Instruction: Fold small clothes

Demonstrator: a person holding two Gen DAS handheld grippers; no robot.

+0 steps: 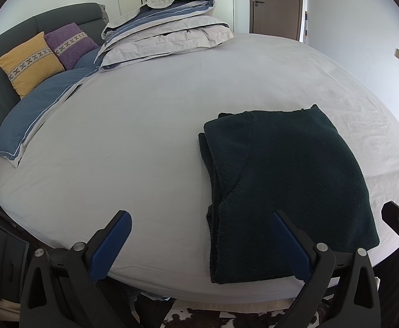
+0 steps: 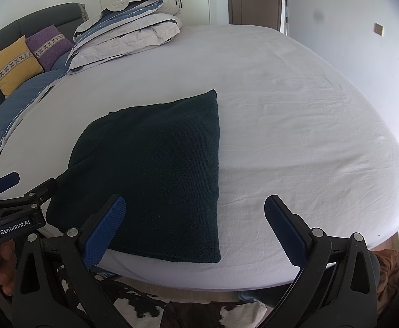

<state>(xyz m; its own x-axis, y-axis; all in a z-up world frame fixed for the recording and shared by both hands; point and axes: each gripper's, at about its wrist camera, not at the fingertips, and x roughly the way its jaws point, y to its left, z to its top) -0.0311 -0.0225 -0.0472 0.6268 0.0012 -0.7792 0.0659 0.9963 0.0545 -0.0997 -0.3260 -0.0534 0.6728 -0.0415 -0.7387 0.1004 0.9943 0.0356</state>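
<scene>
Dark green garment point(image 1: 287, 191) lies folded flat on the bed sheet point(image 1: 144, 125), at the bed's near edge. Left gripper point(image 1: 202, 224) and right gripper point(image 2: 195, 210) both spread wide, holding nothing, at that same edge. Folded duvet point(image 1: 166, 32) and two cushions point(image 1: 29, 63) at the bed's far-left end by the headboard point(image 1: 21, 27). Brown door point(image 1: 276, 2) beyond the bed, cowhide rug point(image 2: 150, 311) below its edge.

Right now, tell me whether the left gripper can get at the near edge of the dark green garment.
Probably yes. The left gripper is open, the folded dark green garment lies flat at the bed's near edge, and nothing sits between them.
</scene>
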